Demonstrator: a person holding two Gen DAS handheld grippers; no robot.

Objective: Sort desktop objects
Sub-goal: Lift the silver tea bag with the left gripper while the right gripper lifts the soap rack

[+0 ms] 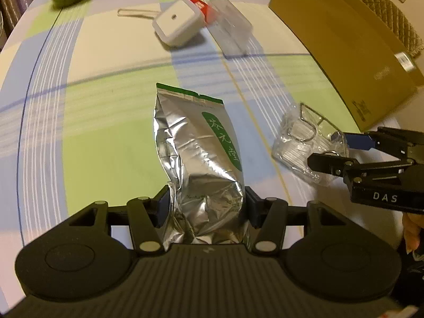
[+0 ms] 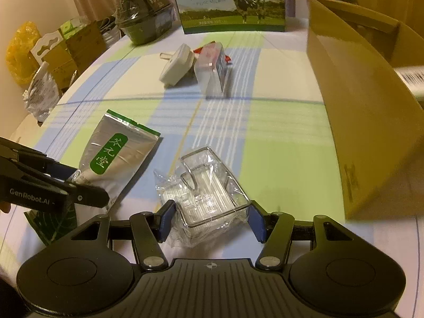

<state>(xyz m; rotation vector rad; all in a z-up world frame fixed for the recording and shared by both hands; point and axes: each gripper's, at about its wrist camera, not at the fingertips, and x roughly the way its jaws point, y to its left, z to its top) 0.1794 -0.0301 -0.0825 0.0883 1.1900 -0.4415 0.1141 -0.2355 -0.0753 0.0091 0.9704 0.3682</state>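
Observation:
A silver foil tea bag (image 1: 196,143) with a green label lies on the checked tablecloth; my left gripper (image 1: 205,206) is shut on its near end. It also shows in the right wrist view (image 2: 114,153). A clear plastic-wrapped wire rack (image 2: 206,193) lies to its right; my right gripper (image 2: 210,221) straddles its near end, pads close to or touching the wrap. The rack (image 1: 304,143) and right gripper (image 1: 341,151) show in the left wrist view. Farther back lie a white plug adapter (image 1: 177,23), a red packet (image 1: 201,8) and a clear plastic box (image 1: 233,29).
A large open cardboard box (image 2: 365,111) stands at the right. A milk carton box (image 2: 233,2) and a dark wrapped bowl (image 2: 143,18) stand at the back. Small boxes (image 2: 69,47) and a yellow bag (image 2: 21,50) sit beyond the table's left edge.

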